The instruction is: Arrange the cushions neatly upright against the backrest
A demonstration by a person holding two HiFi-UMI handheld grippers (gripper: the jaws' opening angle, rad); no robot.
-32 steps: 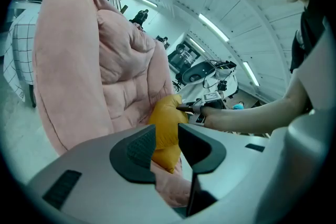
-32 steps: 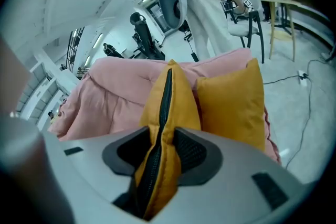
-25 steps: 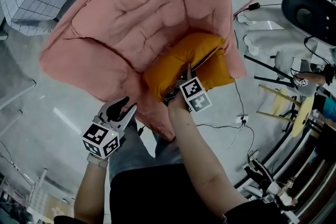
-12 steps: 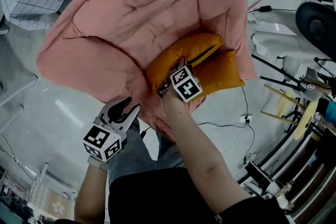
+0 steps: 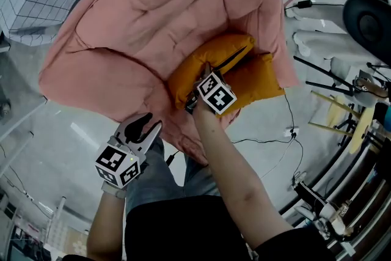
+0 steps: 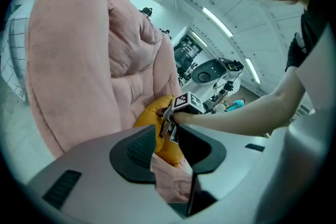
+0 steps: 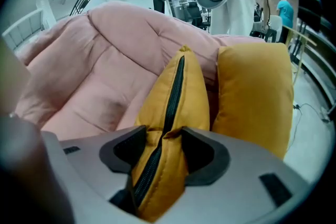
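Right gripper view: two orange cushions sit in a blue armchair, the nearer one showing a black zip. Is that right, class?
No. The armchair is pink, not blue; the right gripper view shows it. Both orange, the nearer cushion, showing a black zip, and the farther cushion do sit in it.

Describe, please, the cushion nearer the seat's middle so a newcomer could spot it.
Find the pink chair. Of the two mustard cushions on it, the zipped cushion shows a black zipper along its edge; the plain cushion beside it shows none.
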